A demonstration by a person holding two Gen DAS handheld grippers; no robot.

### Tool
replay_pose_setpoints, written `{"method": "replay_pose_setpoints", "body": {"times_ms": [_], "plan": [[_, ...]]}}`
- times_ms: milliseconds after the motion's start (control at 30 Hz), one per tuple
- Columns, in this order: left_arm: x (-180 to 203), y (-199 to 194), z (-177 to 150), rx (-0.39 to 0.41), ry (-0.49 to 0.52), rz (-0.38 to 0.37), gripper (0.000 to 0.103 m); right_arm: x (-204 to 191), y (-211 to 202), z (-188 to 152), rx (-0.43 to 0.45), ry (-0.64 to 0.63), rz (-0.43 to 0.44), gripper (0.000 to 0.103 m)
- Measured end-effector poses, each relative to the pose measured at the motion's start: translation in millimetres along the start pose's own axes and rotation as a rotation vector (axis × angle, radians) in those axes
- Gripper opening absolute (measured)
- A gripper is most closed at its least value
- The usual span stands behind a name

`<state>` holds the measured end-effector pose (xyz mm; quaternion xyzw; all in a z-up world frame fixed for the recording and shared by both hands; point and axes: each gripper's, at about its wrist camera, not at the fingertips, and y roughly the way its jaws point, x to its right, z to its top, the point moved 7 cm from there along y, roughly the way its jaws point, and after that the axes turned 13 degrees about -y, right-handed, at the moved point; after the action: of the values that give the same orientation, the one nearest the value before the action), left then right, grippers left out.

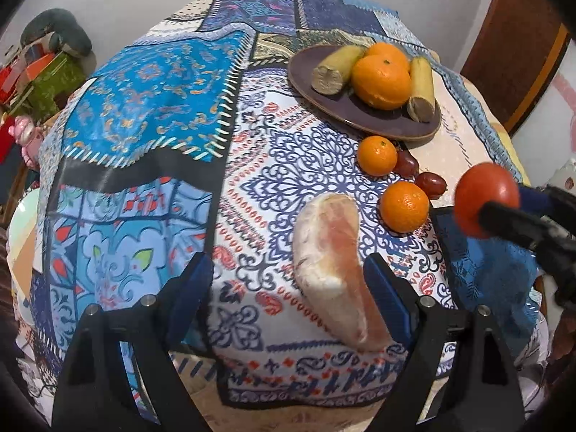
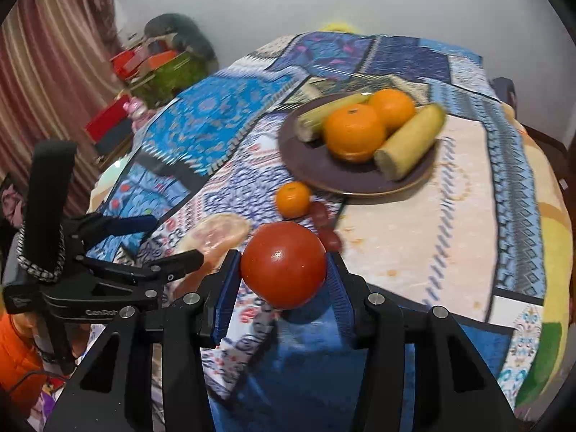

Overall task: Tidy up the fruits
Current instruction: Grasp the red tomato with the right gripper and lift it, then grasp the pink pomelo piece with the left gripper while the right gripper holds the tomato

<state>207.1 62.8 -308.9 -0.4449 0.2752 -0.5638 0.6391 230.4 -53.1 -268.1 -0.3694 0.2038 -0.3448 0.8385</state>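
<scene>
My right gripper (image 2: 284, 270) is shut on a red tomato (image 2: 283, 264) and holds it above the table; the tomato also shows in the left wrist view (image 1: 484, 198). My left gripper (image 1: 288, 270) is open around a pomelo wedge (image 1: 333, 270) that lies on the cloth, close to its right finger. A brown plate (image 1: 381, 122) at the back holds two oranges (image 1: 381, 79) and two banana pieces (image 1: 336, 68). Two small oranges (image 1: 377, 154) and two red dates (image 1: 430, 183) lie on the cloth before the plate.
A patchwork cloth (image 1: 162, 108) covers the table. Boxes and a stuffed toy (image 2: 169, 57) stand beyond the far left edge, by a striped curtain (image 2: 54, 72). A wooden door (image 1: 511, 46) is at the right.
</scene>
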Motion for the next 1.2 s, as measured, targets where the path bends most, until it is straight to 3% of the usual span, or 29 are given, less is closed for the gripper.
{"method": "replay_pose_setpoints", "body": {"times_ms": [500,600,667,933,1200], "plan": [[16.8,27.9,3.3,-0.023,0.053,-0.016,0.083,37.4,-14.5,-7.0,0.034,0.072,-0.031,0.044],[16.4,25.2,4.0,-0.020,0.060,-0.023,0.065,39.1,-15.1,-7.7,0.036,0.075,-0.032,0.044],[16.8,20.0,2.9,-0.023,0.067,-0.046,0.042,39.9,-15.6,-7.6,0.038,0.073,-0.035,0.044],[19.2,11.9,2.2,-0.004,0.086,-0.053,0.042,47.8,-15.8,-5.7,0.037,0.068,-0.054,0.044],[14.8,-11.8,31.9,0.073,0.060,-0.076,0.041,58.5,-16.3,1.9,0.046,0.066,-0.073,0.044]]}}
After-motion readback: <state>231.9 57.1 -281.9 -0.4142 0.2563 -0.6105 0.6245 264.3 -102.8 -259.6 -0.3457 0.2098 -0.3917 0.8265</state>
